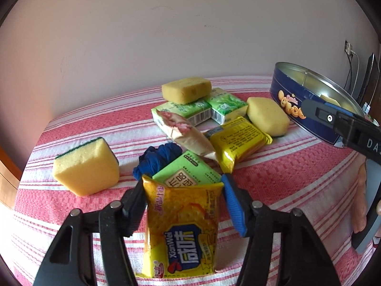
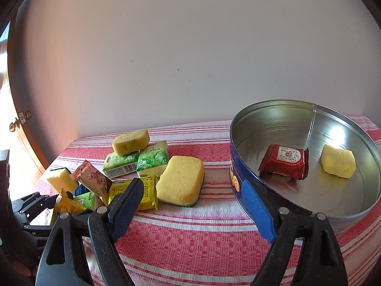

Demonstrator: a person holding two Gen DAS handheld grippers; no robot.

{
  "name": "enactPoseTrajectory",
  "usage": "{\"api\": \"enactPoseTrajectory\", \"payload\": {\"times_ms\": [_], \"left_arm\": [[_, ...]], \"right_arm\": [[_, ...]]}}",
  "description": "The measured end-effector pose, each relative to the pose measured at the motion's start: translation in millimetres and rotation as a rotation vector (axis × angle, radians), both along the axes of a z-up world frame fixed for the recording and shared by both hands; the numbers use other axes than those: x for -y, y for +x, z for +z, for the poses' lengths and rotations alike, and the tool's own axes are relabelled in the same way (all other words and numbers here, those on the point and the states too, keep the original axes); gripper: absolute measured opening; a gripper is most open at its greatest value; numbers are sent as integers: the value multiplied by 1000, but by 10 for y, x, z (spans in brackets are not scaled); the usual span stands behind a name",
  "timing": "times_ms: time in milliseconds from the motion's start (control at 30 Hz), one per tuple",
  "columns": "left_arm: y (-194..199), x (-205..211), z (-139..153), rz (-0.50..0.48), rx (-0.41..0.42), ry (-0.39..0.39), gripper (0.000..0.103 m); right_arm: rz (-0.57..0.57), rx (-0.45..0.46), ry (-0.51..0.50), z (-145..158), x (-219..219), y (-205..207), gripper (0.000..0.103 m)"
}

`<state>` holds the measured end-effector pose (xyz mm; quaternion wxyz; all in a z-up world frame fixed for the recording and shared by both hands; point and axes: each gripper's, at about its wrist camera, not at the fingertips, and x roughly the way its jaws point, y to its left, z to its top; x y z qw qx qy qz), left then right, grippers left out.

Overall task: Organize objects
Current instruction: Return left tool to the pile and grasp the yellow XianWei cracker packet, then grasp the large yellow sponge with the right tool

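My left gripper [image 1: 182, 190] is shut on a yellow snack packet [image 1: 181, 228], its pads pressing both sides of the packet's upper end. Just behind it lie a green packet [image 1: 188, 174], a blue cloth [image 1: 159, 157], a beige snack bar [image 1: 188, 133] and another yellow packet [image 1: 238, 140]. The round blue tin [image 2: 234, 181] stands to the right, holding a red packet [image 2: 283, 160] and a yellow sponge [image 2: 338, 160]. My right gripper [image 2: 191, 186] is open above the cloth beside the tin, with nothing between its fingers.
Loose sponges [image 1: 85, 166] [image 1: 187, 89] [image 1: 268, 115] and two green tissue packs [image 1: 181, 109] lie on the red-striped tablecloth [image 2: 190, 238]. A plain wall stands behind the table. A wooden door [image 2: 21, 128] is at the far left.
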<state>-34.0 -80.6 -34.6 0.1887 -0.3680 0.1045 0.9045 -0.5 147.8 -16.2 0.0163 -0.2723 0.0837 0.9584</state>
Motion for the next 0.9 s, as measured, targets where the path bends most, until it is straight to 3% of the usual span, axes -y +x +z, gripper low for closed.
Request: {"api": "enactPoseTrajectory", "payload": {"times_ms": [167,300,433,533,600,700,800,900], "left_arm": [[37,113,23,21,5,7,62],[79,220,53,60,-17,-13,79],[150,283,93,38,-26,-5,91],[158,311,37,36,3,-24,91],[135,306,-11,42,35,-34,86],[92,351,-41,24,83,11,50],[92,362,-46,23,93,27,50],[135,361,36,41,30,40,50]], "right_arm": [[8,-5,8,17,20,-2,86],[16,-9,10,23,38,2,86],[19,-14,-1,30,21,21,86],[25,-6,-8,17,20,13,86],[29,-3,-10,14,26,11,86],[28,5,-6,9,35,-2,86],[34,35,-3,-17,47,-57,86],[36,63,-8,-46,83,-156,86]]}}
